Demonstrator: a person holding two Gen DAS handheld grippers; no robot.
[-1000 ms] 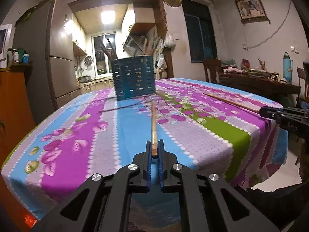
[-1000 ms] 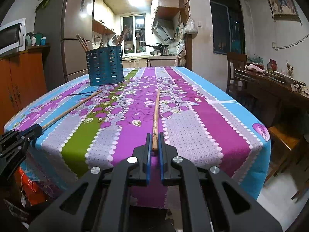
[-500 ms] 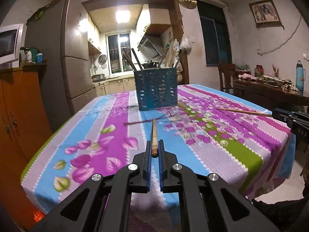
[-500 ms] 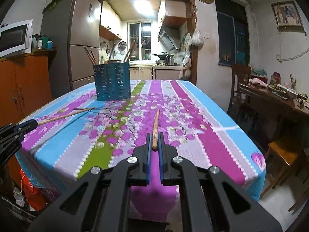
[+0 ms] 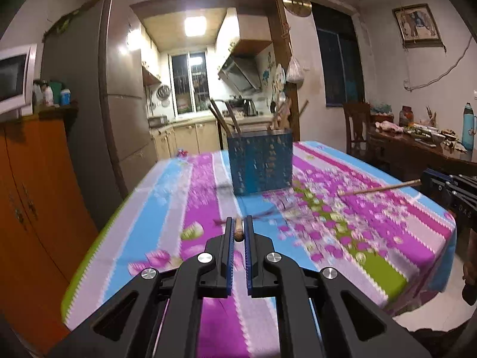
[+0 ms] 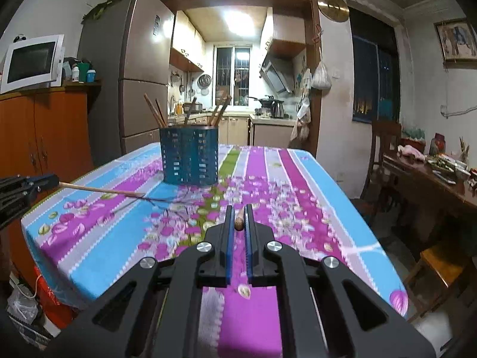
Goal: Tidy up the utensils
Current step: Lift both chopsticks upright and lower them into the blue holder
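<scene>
Fridge [image 6: 140,68], microwave [image 6: 32,62] (on cabinet [image 6: 44,131])

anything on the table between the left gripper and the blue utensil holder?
Nothing: only bare tablecloth between the left gripper, shut on a chopstick, and the utensil holder, per the left wrist view.

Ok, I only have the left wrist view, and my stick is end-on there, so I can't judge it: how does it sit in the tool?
Observer: From the right wrist view, the left tool grips the left chopstick by its very end; the shaft runs out toward the holder.
Operator: Is the tip at the holder?
Observer: No, it stops short of the holder's base.
Operator: And the other side?
Observer: The right tool is shut on the right chopstick, clamped between its pads.
</scene>
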